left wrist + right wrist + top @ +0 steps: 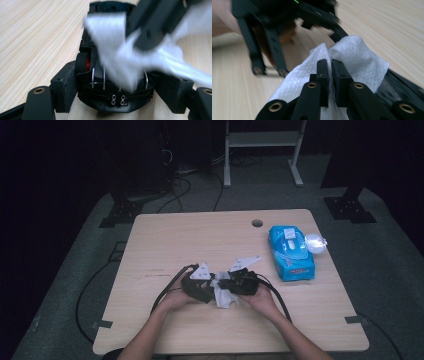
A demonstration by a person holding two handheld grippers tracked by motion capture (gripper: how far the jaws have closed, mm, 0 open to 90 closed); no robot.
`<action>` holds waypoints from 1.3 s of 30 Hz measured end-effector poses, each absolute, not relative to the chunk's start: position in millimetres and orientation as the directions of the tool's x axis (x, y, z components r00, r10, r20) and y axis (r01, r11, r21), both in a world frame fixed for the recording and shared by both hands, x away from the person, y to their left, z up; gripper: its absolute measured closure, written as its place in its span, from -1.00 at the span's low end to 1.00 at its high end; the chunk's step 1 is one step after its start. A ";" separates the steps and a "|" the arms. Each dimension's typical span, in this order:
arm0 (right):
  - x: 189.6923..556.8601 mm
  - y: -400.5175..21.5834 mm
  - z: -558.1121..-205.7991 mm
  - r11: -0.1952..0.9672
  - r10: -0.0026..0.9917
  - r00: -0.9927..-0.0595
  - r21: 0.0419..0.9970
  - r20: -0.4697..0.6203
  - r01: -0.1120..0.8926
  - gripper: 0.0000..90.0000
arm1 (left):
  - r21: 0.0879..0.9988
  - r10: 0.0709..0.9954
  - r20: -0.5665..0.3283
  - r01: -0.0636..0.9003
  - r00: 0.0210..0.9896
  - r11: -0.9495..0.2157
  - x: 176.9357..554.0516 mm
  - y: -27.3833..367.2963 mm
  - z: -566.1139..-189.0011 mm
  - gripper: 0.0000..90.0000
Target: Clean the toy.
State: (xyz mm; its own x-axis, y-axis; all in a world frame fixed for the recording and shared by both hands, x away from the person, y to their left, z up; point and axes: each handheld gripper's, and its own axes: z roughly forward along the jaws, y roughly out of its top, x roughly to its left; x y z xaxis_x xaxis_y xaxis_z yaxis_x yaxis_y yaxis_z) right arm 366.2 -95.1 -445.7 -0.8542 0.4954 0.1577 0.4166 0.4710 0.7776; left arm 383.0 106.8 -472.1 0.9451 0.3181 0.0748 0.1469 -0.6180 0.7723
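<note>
Near the front edge of the table, left gripper clamps one black toy car with red wheel hubs; its far end is hidden behind a blurred white wipe. Centre: right gripper is clenched on that one wipe, pressing it against the car; contact point hard to make out. Far right: one blue wipes pack, well apart.

A blue pack of wipes lay near the right edge of a pale wooden worktop, with a clear crumpled wrapper touching its far right corner.
</note>
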 end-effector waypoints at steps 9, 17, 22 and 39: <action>386.2 -83.0 -443.4 0.463 0.543 -0.830 0.781 0.123 0.419 0.86 | 0.773 0.318 0.074 0.147 0.945 -0.617 383.2 109.4 -473.5 -0.45; 403.6 -127.7 -447.7 0.444 0.655 -0.750 0.757 0.091 0.480 0.85 | 0.771 0.313 0.072 0.146 0.947 -0.620 384.2 110.1 -473.1 -0.45; 398.3 -157.1 -452.3 0.429 0.688 -0.718 0.741 0.102 0.517 0.85 | 0.772 0.313 0.069 0.148 0.947 -0.618 384.4 110.1 -472.5 -0.45; 372.5 -163.9 -451.9 0.448 0.628 -0.766 0.742 0.137 0.500 0.85 | 0.769 0.311 0.067 0.150 0.948 -0.621 385.1 110.0 -472.8 -0.46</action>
